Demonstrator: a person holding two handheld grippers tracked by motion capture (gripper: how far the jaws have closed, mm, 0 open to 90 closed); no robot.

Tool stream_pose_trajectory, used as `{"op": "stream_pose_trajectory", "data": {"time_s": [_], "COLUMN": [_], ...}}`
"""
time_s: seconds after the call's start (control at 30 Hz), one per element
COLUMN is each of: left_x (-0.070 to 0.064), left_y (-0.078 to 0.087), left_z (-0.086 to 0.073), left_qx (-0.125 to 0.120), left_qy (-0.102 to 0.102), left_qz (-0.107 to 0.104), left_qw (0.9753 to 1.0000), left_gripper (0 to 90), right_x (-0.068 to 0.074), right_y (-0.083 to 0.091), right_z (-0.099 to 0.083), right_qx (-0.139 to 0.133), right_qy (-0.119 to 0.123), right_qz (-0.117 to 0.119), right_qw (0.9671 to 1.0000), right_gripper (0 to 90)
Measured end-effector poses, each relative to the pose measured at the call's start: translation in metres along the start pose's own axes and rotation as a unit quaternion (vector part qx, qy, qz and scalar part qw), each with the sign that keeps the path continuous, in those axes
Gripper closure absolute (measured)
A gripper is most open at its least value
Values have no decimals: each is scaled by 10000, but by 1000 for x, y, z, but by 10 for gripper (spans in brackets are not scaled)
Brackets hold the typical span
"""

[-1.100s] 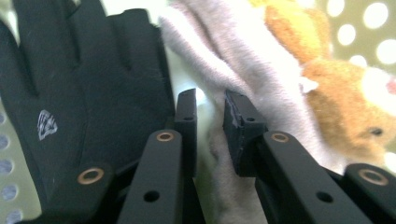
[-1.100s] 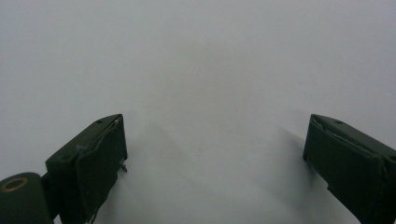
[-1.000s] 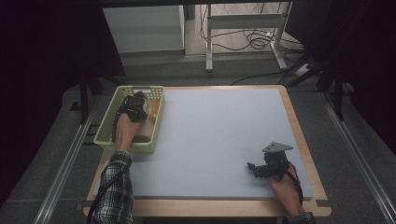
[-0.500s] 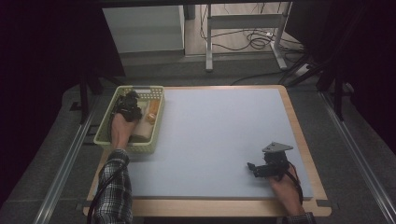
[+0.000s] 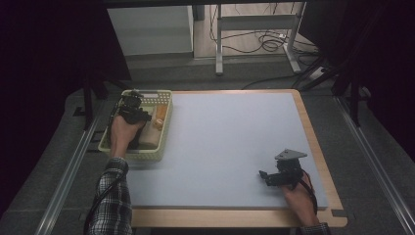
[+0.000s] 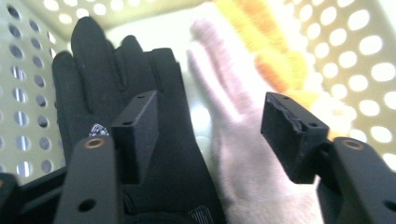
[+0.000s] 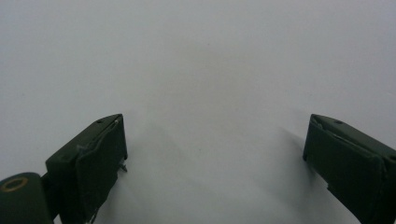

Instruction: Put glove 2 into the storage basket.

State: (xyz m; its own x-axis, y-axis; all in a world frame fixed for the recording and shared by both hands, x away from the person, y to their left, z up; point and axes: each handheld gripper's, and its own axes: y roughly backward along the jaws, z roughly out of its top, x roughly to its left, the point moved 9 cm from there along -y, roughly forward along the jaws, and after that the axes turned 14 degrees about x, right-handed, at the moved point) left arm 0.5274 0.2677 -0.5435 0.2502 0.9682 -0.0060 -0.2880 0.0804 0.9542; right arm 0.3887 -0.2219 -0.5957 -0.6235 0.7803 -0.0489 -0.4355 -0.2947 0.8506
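Observation:
A pale green perforated basket [image 5: 164, 128] stands at the table's left edge. In the left gripper view it holds a black glove [image 6: 102, 79], a pale pink glove [image 6: 233, 140] beside it and a yellow-orange glove [image 6: 275, 56] farther back. My left gripper [image 5: 131, 108] [image 6: 210, 130] hovers inside the basket, open, its jaws straddling the black and pink gloves without closing on them. My right gripper [image 5: 279, 177] [image 7: 215, 158] rests near the table's front right, open over bare grey mat.
The grey mat [image 5: 230, 142] covers a wooden-edged table [image 5: 318, 147]. Beyond the far edge stand a white cabinet [image 5: 151, 29], metal table legs [image 5: 219, 44] and loose cables [image 5: 264, 41] on the floor. Metal rails [image 5: 68, 171] run along both sides.
My left gripper has shifted slightly farther into the basket over the gloves. The right gripper has stayed where it was.

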Motion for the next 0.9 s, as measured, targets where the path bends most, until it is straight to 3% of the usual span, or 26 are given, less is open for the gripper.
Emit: {"op": "stream_pose_trajectory", "data": {"time_s": [0.27, 0.5, 0.9], "left_x": [7, 10, 8], "left_y": [16, 24, 35], "left_z": [-1, -5, -19], "left_qx": [-138, -348, -564], "left_qy": [85, 186, 71], "left_qz": [58, -224, -535], "left_qw": [9999, 9990, 9970], "left_gripper": [275, 157, 53], "right_x": [0, 0, 0], "right_y": [0, 0, 0], "right_z": [0, 0, 0], "right_qx": [-1, -1, 0], "right_qy": [0, 1, 1], "right_qz": [0, -1, -3], "right_qw": [10000, 10000, 10000], "right_gripper": [59, 59, 59]}}
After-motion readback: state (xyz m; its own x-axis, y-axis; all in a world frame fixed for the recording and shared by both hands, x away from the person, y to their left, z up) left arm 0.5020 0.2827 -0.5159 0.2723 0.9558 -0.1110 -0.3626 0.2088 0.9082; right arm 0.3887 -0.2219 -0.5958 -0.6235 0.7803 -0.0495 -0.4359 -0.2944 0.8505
